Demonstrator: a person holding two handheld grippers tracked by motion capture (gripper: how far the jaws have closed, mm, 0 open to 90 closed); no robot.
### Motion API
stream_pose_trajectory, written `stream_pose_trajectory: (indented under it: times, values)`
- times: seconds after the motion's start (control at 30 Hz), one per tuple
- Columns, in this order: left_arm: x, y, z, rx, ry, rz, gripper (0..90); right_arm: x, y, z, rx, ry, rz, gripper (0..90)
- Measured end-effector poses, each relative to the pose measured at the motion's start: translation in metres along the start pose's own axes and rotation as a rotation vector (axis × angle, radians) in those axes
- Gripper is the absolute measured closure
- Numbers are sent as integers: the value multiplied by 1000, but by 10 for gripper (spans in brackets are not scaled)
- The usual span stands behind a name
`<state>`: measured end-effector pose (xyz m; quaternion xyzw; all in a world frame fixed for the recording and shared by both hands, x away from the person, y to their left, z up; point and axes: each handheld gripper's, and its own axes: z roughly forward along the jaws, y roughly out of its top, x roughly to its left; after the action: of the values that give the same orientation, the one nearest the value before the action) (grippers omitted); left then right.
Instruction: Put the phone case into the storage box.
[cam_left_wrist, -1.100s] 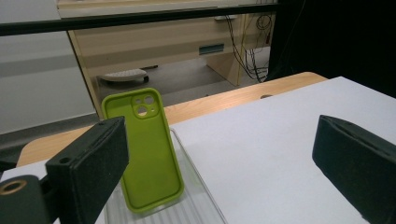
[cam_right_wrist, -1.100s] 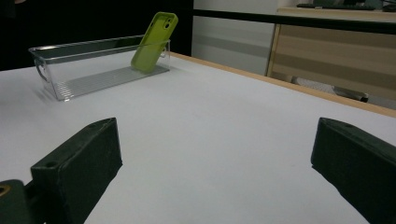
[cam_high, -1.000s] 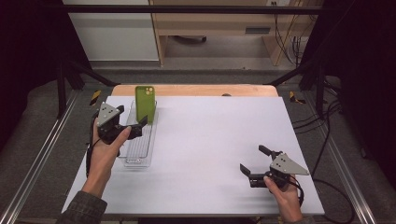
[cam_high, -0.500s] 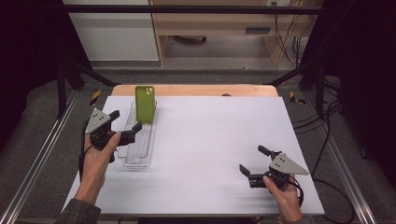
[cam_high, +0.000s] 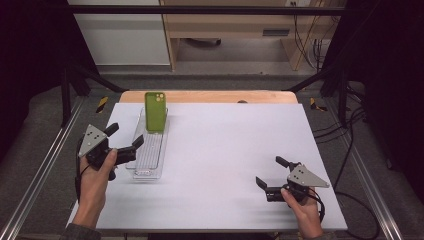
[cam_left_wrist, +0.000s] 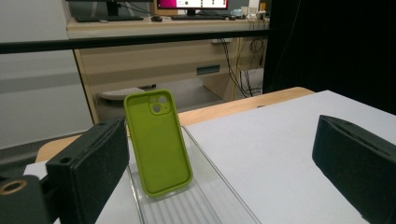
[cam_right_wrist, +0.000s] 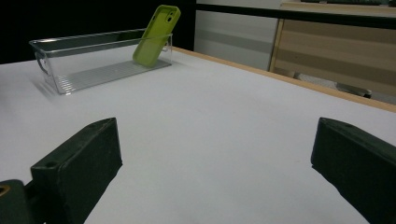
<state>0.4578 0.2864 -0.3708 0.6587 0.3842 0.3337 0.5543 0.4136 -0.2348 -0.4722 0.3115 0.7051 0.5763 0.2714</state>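
Leaning upright against far wall of clear ribbed plastic tray (cam_high: 148, 152): lime-green silicone phone case (cam_high: 155, 111), easily graspable; left gripper (cam_high: 121, 141) wide, empty beside tray; right gripper (cam_high: 270, 176) wide, idle.

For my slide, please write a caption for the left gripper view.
Open left gripper faces a green phone case leaning upright in a clear tray.
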Motion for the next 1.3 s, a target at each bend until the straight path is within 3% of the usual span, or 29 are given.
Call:
stream_pose_trajectory:
  times: [0.27, 0.57, 1.3]
  values:
    - [4, -9, -7, -34, 2, -14, 37, 0, 0, 0, 1, -3, 1, 19]
    - [4, -26, -18, -69, 11, 1, 38, 0, 0, 0, 0, -3, 1, 23]
    - [5, -60, -28, -73, 13, -11, 35, 0, -1, 1, 8, -2, 3, 24]
